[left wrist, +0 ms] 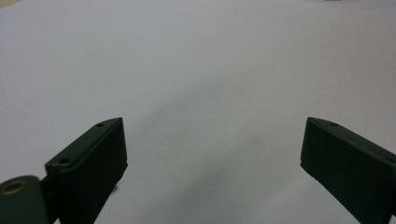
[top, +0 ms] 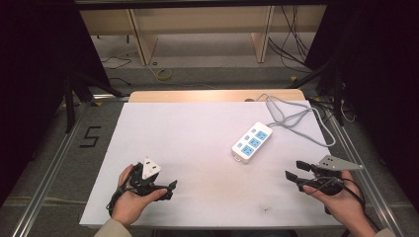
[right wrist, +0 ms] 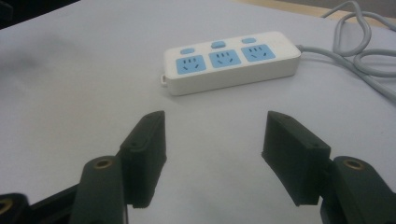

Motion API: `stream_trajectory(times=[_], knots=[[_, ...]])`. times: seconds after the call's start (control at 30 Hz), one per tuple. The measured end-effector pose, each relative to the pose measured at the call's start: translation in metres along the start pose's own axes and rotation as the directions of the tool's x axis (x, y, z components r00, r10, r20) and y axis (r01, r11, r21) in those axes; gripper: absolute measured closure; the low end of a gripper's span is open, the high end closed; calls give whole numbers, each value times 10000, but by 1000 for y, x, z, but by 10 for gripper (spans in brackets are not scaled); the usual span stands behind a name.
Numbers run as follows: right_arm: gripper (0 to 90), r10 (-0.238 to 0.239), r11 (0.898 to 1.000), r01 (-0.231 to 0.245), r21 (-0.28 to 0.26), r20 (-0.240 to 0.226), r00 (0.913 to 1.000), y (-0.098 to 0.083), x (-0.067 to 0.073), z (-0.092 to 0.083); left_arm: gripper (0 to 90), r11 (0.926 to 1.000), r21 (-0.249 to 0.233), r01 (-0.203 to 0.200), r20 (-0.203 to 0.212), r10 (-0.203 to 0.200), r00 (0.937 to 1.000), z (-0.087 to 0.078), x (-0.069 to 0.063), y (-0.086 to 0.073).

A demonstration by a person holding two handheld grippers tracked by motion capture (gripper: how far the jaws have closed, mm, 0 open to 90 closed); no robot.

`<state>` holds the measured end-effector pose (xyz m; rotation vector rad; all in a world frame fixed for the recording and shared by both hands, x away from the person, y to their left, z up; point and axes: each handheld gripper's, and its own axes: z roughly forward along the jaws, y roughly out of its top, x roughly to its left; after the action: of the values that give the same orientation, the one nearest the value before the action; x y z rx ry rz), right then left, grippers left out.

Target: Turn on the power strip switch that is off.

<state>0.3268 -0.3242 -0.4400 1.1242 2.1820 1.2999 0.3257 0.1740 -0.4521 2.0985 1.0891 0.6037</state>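
Seemingly at the opening approach, nothing grasped yet; power strip [top: 252, 142] lying flat on the white table sheet [top: 197, 148], right of centre, grey cord [top: 291, 118] looping off behind it; right gripper [top: 295, 171] held near the strip and aimed at it, jaws spread wide, gripping nothing, touching nothing; left gripper [top: 168, 188] well apart at the near-left, jaws likewise wide over bare sheet, empty; next, probably closing in from the right, squared to the strip's body before any squeeze.
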Motion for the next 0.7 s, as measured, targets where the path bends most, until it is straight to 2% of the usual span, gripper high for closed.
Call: stream_trajectory(times=[0.13,0.3,0.43,0.53,0.7], knots=[[487,-54,10000,54,56,26,10000,1,1,-1,66,10000,61,24,-17,-24,10000,0,0,-1],[716,-567,9981,563,234,201,9982,4,4,-2,74,10000,43,73,-142,-73,9999,0,1,-1],[845,-868,9957,859,339,269,9959,6,6,-2,75,10000,63,8,-163,-7,9999,0,1,-1],[895,-878,9954,865,410,324,9956,7,5,-2,77,10000,72,0,-172,1,9999,1,1,-1],[900,-817,9957,799,466,394,9959,10,4,-2,78,10000,55,-13,-201,14,9998,1,1,-1]])
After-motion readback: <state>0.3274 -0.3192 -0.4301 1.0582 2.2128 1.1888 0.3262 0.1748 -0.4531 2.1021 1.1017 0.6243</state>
